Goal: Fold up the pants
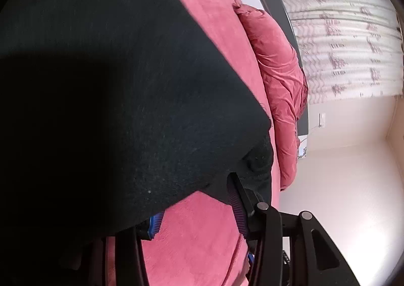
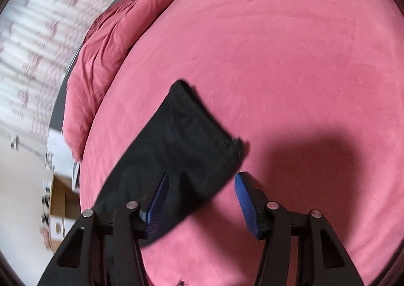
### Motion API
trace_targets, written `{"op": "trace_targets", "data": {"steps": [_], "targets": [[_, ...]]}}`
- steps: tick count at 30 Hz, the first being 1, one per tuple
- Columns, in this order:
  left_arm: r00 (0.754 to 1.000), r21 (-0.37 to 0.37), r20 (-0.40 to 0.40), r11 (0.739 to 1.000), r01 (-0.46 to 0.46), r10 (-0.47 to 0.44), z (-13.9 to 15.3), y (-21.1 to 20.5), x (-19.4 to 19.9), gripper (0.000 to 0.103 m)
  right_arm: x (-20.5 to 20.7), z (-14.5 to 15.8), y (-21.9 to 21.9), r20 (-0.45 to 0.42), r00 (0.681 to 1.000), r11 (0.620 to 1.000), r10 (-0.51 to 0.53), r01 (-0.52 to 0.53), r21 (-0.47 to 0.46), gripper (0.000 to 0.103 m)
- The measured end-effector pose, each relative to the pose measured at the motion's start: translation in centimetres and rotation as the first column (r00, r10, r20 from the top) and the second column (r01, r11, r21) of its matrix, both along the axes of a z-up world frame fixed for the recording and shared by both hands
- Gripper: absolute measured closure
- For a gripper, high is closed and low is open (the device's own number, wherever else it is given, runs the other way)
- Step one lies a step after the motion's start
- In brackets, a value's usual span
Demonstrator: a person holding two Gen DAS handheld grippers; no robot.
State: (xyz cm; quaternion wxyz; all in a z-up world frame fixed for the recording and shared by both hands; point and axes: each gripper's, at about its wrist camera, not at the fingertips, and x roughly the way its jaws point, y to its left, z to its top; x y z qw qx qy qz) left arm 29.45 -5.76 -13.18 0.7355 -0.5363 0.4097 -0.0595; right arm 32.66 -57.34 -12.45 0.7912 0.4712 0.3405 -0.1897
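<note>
Our right claw (image 2: 202, 200) is standing with its blue pads apart: the left pad is lying against black cloth, the right pad (image 2: 246, 206) is hanging clear over the pink bed cover (image 2: 290, 58), so nothing is being pinched there. The end of the pants (image 2: 181, 149), a dark strip with a hemmed edge, is stretching away from that claw across the cover.

Our left claw (image 1: 199, 220) is also standing with a gap between its pads. Black cloth is draping over the left pad and brushing the tip of the right one, and we cannot tell whether any of it is truly being gripped; we are judging it loose. Most of that view is being filled by the pants lying on the bed, with a bunched pink quilt (image 1: 277, 79) beyond and a patterned curtain (image 1: 341, 33) behind.

We are judging this as the moment of setting down a fold. Next, we are needing to free both claws from the cloth, then find the next edge to lift.
</note>
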Motion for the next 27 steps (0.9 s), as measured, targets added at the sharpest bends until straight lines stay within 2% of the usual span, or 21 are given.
{"op": "trace_targets", "data": {"steps": [1,2,3,4,5,7,11,15,18,21,27], "targets": [[1.000,-0.010,-0.001,1.000,-0.012,0.012,0.2,0.1,-0.1,0.059,0.2,-0.3,-0.3,-0.014,1.000,1.000,-0.023,0.023,0.002,0.077],[1.000,-0.018,-0.006,1.000,-0.020,0.020,0.3,0.1,0.0,0.059,0.4,-0.5,-0.6,-0.021,0.999,0.999,-0.037,0.038,0.008,0.085],[1.000,-0.020,-0.011,1.000,-0.020,0.020,0.4,0.0,0.1,0.065,0.5,-0.7,-0.9,-0.014,0.999,0.998,-0.050,0.050,0.024,0.087],[1.000,-0.016,-0.020,1.000,-0.014,0.014,0.3,-0.1,0.3,0.082,0.5,-0.7,-1.2,-0.008,0.998,0.998,-0.058,0.059,0.036,0.090],[0.999,-0.016,-0.031,1.000,-0.004,0.003,0.3,-0.2,0.7,0.090,0.6,-0.5,-1.4,-0.006,0.998,0.998,-0.056,0.057,0.038,0.091],[0.998,-0.044,-0.056,0.999,0.014,-0.017,0.1,-0.3,0.8,0.092,0.7,0.5,-1.8,0.004,0.999,0.999,-0.045,0.045,0.012,0.093],[0.998,-0.045,-0.026,0.997,0.064,-0.065,1.9,-0.7,-0.4,0.093,-0.8,3.7,-3.2,0.052,0.997,0.996,-0.056,0.060,-0.071,0.093],[0.990,-0.067,0.007,0.988,0.141,-0.141,4.1,-1.9,-3.3,0.093,-4.1,6.6,-5.2,0.078,0.993,0.990,-0.089,0.097,-0.100,0.094],[0.980,-0.062,0.004,0.978,0.198,-0.198,4.5,-3.2,-5.3,0.093,-6.8,8.0,-6.8,0.061,0.992,0.984,-0.108,0.115,-0.135,0.094],[0.969,-0.054,-0.031,0.969,0.243,-0.245,4.1,-4.8,-7.1,0.093,-9.7,8.1,-7.8,0.045,0.990,0.980,-0.134,0.139,-0.141,0.094],[0.945,-0.025,-0.106,0.951,0.309,-0.310,2.4,-7.5,-10.7,0.093,-15.7,4.9,-9.7,-0.013,0.979,0.974,-0.203,0.201,-0.108,0.094]]}}
